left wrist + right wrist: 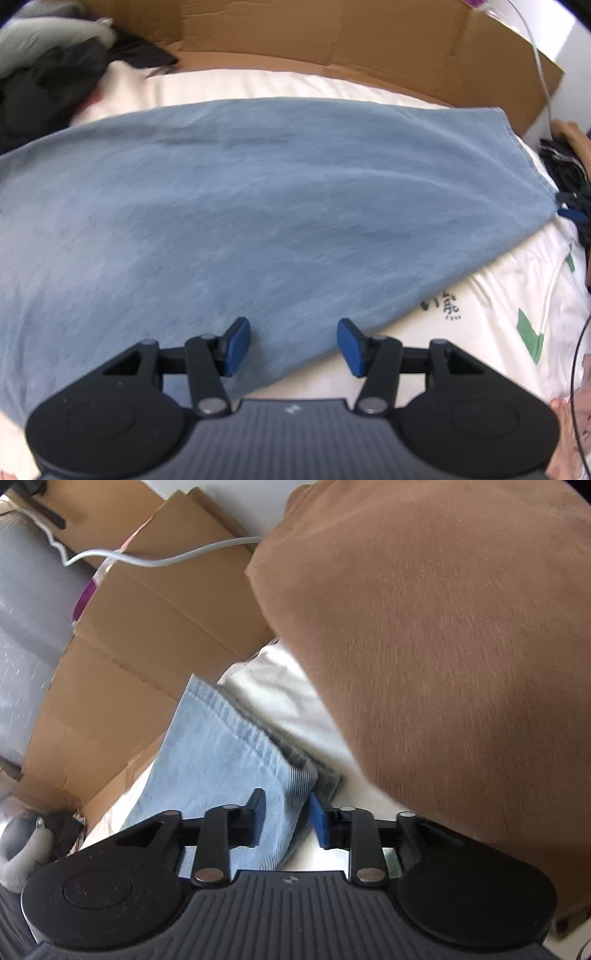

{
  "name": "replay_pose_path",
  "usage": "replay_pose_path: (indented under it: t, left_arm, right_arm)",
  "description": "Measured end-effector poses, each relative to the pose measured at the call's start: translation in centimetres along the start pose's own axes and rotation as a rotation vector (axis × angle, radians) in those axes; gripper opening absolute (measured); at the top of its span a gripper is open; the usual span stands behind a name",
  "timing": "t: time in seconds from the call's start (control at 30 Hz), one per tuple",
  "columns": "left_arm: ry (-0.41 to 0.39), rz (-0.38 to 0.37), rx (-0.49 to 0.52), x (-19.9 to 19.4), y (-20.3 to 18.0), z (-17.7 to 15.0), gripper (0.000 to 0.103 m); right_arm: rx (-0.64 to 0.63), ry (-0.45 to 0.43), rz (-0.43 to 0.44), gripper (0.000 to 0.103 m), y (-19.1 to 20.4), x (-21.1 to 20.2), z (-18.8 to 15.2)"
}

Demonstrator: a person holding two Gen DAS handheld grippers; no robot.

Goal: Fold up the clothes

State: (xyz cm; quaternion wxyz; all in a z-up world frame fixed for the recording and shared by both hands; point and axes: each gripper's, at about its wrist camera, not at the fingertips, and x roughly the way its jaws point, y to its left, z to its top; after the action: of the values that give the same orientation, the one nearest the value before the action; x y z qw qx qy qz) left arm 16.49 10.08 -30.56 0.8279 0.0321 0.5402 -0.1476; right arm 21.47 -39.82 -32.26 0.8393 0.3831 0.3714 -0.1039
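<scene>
The left gripper (pixel 293 345) hangs spread over the blue cloth (pixel 258 206). The right gripper (pixel 286 818) pinches the cloth's hem beside a brown garment (pixel 443 646).

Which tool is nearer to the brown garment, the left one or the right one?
Right. The right tool is just beside the brown garment, with the blue cloth between its fingers. The left tool is open over that cloth, far from the garment.

Blue garment (pixel 258 206): plain, faintly mottled. Bed sheet (pixel 491 332): white, green patches, black characters. Cardboard (pixel 332 33): brown. Brown cloth (pixel 443 646): plain tan. Hand-held gripper pads (pixel 236 345): blue on black. Cable (pixel 166 559): white.
</scene>
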Motion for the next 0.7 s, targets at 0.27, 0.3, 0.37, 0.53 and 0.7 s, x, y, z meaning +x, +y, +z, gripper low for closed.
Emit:
replay_pose_path:
  t: [0.27,0.3,0.37,0.53,0.7]
  left_arm:
    - [-0.025,0.026,-0.149,-2.0,3.6,-1.1,0.056]
    - [-0.028,0.027,-0.169,-2.2,4.0,-1.3,0.056]
    - [-0.038,0.028,-0.205,-2.6,4.9,-1.8,0.056]
    - [-0.042,0.045,-0.285,-3.5,6.8,-2.9,0.056]
    - [0.001,0.083,-0.299,-3.5,7.6,-4.9,0.056]
  right_arm:
    - [0.018,0.021,0.027,0.038,-1.4,-0.1,-1.8]
    - [0.015,0.014,0.034,0.038,-1.5,0.0,-1.8]
    - [0.015,0.009,0.036,0.038,-1.7,0.3,-1.8]
    - [0.075,-0.004,0.059,0.038,-2.5,0.9,-1.2]
    - [0.042,-0.002,0.058,0.010,-2.3,0.4,-0.2]
